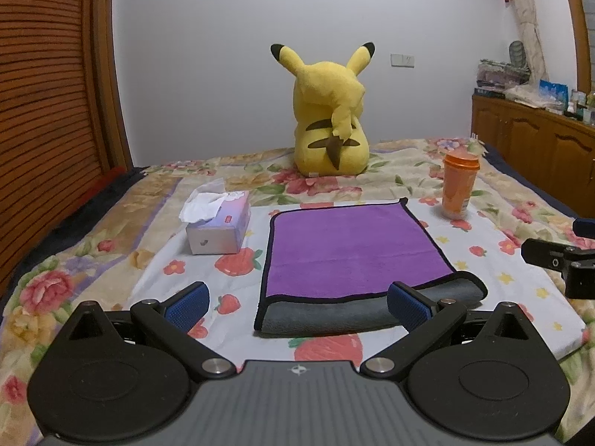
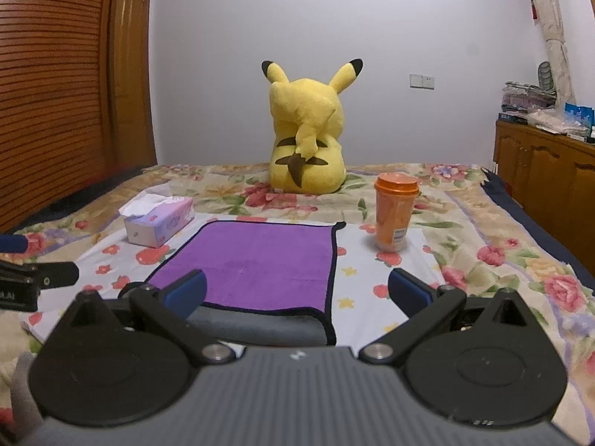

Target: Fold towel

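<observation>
Between the spread blue-padded fingers of the left gripper nothing is being held; the jaws are standing wide apart, hovering low over the near edge of the purple microfibre towel with black trim. That towel is lying flat on the white strawberry-print cloth, and its near edge is lying turned over, showing a grey underside strip that is reaching from just ahead of the jaw gap across to the right finger.

Likewise wide apart, the right gripper is gripping nothing; its left finger is sitting over the towel's near right part, while its right finger is hanging over bare cloth beside the towel's right edge. Each gripper is appearing at the edge of the other's view, off to the side of the towel.

Ahead and left of both jaws, a white and lilac tissue box is resting beside the towel's far left corner. Ahead and right, an orange lidded plastic cup is standing upright near the far right corner. Farther ahead, a yellow plush toy with black-tipped ears is sitting on the floral bedspread, its back facing the cameras.
</observation>
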{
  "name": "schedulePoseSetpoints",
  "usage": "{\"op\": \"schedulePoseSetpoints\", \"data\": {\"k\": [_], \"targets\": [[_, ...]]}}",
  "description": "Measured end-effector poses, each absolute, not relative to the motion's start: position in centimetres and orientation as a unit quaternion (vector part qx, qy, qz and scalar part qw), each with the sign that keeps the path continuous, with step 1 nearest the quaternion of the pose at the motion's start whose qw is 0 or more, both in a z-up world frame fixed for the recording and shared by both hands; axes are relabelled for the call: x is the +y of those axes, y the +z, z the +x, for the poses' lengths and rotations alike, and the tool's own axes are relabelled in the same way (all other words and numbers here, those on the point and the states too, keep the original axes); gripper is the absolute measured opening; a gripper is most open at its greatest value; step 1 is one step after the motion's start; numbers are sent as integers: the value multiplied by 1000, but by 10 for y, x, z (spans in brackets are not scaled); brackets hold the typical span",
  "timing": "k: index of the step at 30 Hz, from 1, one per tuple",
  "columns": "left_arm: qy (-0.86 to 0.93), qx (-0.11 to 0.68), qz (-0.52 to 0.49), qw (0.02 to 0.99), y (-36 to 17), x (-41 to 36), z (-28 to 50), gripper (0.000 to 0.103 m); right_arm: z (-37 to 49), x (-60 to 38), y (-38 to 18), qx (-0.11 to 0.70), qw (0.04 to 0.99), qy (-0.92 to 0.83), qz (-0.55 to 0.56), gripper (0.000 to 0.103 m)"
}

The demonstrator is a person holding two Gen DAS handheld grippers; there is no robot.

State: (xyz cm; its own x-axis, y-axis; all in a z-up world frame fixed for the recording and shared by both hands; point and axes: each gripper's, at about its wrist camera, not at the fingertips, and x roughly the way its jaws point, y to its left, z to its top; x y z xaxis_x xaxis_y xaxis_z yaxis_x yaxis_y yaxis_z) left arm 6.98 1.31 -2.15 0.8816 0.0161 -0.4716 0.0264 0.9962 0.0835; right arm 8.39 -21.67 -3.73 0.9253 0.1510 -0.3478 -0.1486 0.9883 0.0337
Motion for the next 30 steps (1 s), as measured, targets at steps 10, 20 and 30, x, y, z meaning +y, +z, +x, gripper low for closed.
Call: {"op": "schedulePoseSetpoints", "data": {"k": [10,20,30], "targets": [[-9,260,39,965,-25,23,98,103,111,-208,-47,212,972,97,-18,103],[-15,284,56,957,-39,38,131,103,147,-201,-59,244,962,118,-44,103],[-33,314,60,947,-55,52,162,103,173,-202,-69,268,953,130,-55,103]]}}
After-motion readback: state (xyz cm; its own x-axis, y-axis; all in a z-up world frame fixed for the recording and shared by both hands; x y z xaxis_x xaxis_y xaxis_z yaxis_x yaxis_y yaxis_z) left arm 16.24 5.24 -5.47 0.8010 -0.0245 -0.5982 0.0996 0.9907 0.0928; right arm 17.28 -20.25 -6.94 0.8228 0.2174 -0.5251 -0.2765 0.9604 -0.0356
